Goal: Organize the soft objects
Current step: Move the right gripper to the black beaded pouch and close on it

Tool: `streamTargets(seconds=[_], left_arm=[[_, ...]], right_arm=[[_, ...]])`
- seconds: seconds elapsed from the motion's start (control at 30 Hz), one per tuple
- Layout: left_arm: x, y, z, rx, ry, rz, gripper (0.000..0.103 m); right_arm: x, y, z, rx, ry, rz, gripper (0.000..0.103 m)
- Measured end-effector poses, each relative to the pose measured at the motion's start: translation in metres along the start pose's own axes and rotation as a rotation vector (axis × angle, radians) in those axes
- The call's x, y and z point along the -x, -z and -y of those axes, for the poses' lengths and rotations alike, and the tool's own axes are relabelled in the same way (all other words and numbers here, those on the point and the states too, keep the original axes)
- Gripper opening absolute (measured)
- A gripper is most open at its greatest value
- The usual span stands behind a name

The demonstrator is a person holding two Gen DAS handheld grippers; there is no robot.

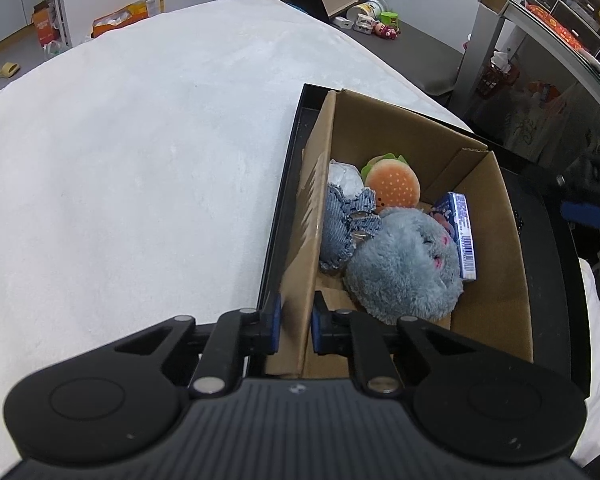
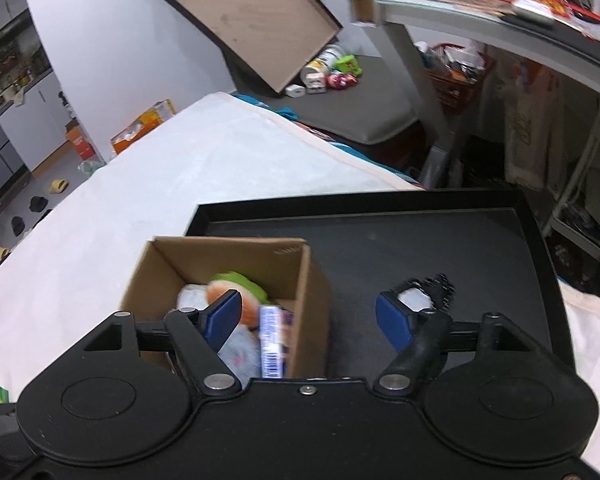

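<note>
Your left gripper (image 1: 296, 330) pinches near wall of cardboard box (image 1: 476, 200), which sits at left edge of black tray (image 2: 440, 240). Inside box: grey plush (image 1: 400, 264), burger plush (image 1: 392, 184), denim toy (image 1: 340, 224), blue carton (image 1: 460, 232). Your right gripper (image 2: 308, 316) spread wide above box, nothing held.

White bundle (image 1: 345, 179) half hidden behind denim piece (image 1: 342, 226) and burger (image 1: 393, 184), blue packet (image 1: 460, 236) partly covered by grey plush (image 1: 400, 264), box (image 2: 236, 256) contents blurred and masked by right gripper (image 2: 310, 320)
</note>
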State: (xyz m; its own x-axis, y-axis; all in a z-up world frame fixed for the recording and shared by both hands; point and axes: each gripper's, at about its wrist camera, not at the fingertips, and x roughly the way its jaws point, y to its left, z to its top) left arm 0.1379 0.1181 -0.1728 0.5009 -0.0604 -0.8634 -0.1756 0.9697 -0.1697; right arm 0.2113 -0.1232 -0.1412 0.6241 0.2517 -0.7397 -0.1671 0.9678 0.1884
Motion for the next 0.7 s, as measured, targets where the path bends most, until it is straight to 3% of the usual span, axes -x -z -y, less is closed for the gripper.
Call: streamTargets(seconds=[0.43, 0.7], left_arm=[[0.000, -0.011, 0.009, -0.001, -0.034, -0.027, 0.018], [-0.010, -0.015, 0.013, 0.014, -0.060, -0.070, 0.039]], right_arm=[[-0.003, 0.014, 0.037, -0.038, 0.049, -0.006, 0.078], [-0.015, 0.016, 0.049, -0.027, 0.059, -0.011, 0.078]])
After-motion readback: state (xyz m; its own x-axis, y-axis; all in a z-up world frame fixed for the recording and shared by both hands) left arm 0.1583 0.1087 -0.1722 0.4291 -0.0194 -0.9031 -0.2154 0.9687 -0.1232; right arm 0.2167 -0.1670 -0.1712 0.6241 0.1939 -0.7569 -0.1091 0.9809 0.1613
